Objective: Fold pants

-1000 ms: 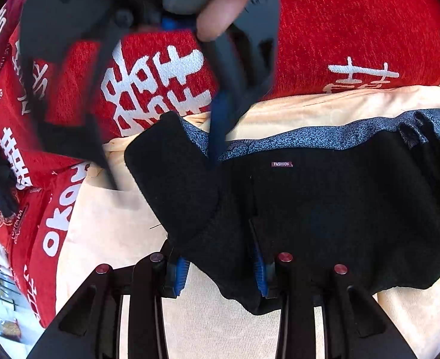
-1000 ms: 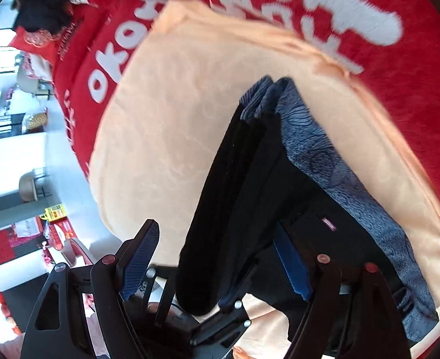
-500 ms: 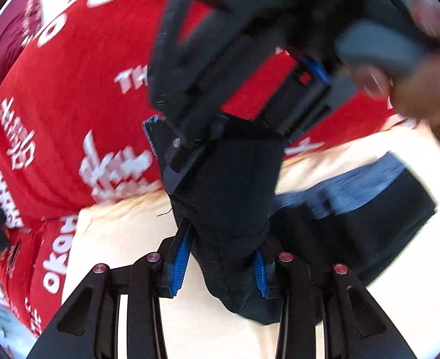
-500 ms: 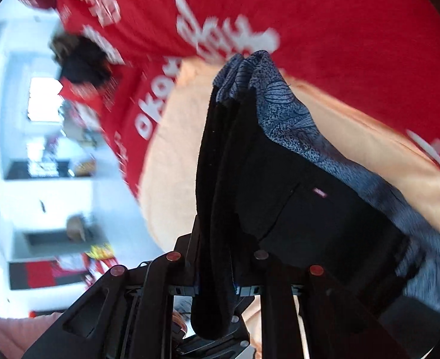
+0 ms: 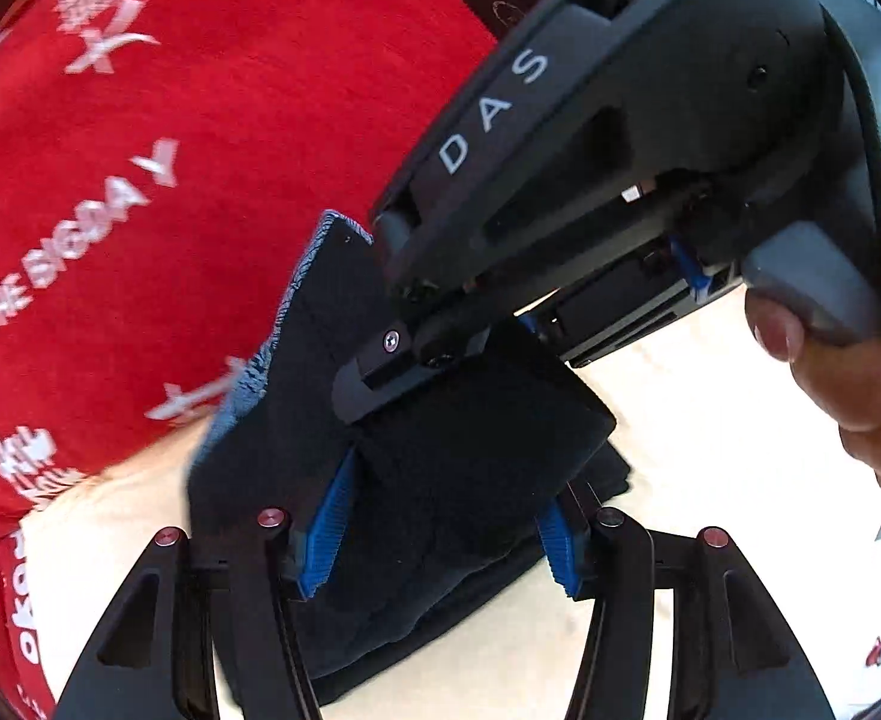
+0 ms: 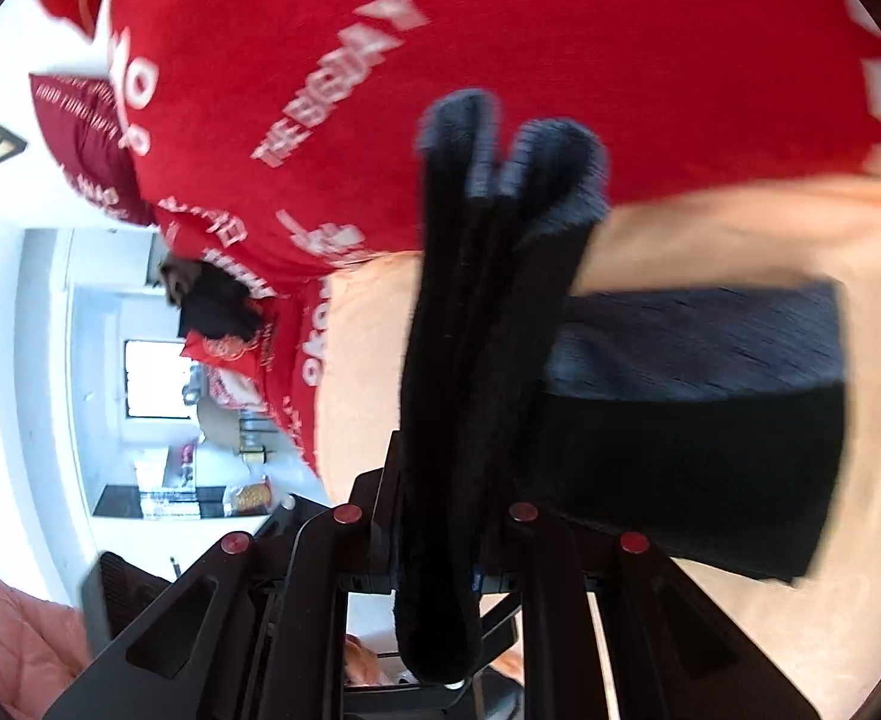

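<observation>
The black pants (image 5: 464, 462) with a grey patterned waistband (image 5: 248, 378) lie partly folded on a peach cloth (image 5: 710, 420). My left gripper (image 5: 440, 528) is shut on a thick fold of the pants between its blue pads (image 5: 326, 522). My right gripper (image 6: 440, 552) is shut on the bunched end of the pants (image 6: 476, 324) and holds it upright; its body (image 5: 620, 138) fills the upper right of the left wrist view, just above the left gripper. The rest of the pants (image 6: 692, 420) lies flat to the right.
A red blanket with white lettering (image 5: 140, 150) lies behind the peach cloth (image 6: 770, 222). A dark object (image 6: 212, 300) sits on red cushions at the far left. A room with a window (image 6: 152, 378) shows beyond the bed edge.
Both grippers have lifted the pants' end and carried it over toward the flat part. The right gripper closed on the fabric and now sits close above the left one.
</observation>
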`<state>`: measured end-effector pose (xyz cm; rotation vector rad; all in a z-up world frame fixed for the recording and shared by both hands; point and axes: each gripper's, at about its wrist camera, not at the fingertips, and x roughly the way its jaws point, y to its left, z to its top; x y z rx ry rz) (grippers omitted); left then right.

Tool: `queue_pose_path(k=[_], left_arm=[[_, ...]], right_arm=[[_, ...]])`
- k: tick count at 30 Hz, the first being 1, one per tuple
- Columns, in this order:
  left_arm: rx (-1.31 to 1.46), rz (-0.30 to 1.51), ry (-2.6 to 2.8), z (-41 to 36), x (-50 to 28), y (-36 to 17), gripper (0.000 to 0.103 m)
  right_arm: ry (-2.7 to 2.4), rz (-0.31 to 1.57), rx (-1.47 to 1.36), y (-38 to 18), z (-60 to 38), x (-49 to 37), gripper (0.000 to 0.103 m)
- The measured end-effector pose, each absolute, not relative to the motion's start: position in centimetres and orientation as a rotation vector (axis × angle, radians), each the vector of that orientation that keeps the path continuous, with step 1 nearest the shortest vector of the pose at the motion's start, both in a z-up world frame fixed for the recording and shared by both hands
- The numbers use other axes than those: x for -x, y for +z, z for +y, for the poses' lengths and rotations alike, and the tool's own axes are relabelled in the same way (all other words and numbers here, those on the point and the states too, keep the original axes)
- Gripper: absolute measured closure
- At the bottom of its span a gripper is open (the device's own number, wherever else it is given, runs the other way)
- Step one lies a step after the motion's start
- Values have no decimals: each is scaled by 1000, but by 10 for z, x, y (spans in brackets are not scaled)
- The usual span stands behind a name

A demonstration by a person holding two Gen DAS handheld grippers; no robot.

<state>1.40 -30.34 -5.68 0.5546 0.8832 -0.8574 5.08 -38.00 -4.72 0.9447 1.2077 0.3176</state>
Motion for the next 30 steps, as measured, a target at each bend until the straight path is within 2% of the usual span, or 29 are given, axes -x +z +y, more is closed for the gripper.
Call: queue_pose_path(k=[6,7,9,11,15,17,18,21,27,30], left_arm=[[-624,1030,-849,-331,-7,-114,47],[-626,1044,-853,-327,-7,-116,45],[-619,1081,-865,-319,-7,-115,35],[-606,1108,-878,-305,-6,-108,32],[-599,1126,-828,-269,-12,-85,32],[-585,1165,-765,-254,-20,-80,13],[-576,1178,-727,-246,-24,-78,11],[-533,1236,-633,-224,-38,-78,11],[-406,1357,-512,-197,-55,-85,11],[-392,1378,-484,-192,-57,-88,10]], right_arm=[[237,1239,-1032,-119,-425,-14,86],[217,1254,-1039,-133,-430,-12,86],[188,1277,-1059,-152,-434,-6,86],[155,1310,-1021,-162,-432,1,86],[101,1342,-908,-149,-424,6,85],[51,1381,-794,-141,-417,4,84],[33,1387,-758,-135,-414,5,80],[-49,1402,-694,-123,-417,13,74],[-72,1264,-756,-86,-418,52,74],[22,1279,-755,-88,-389,47,74]])
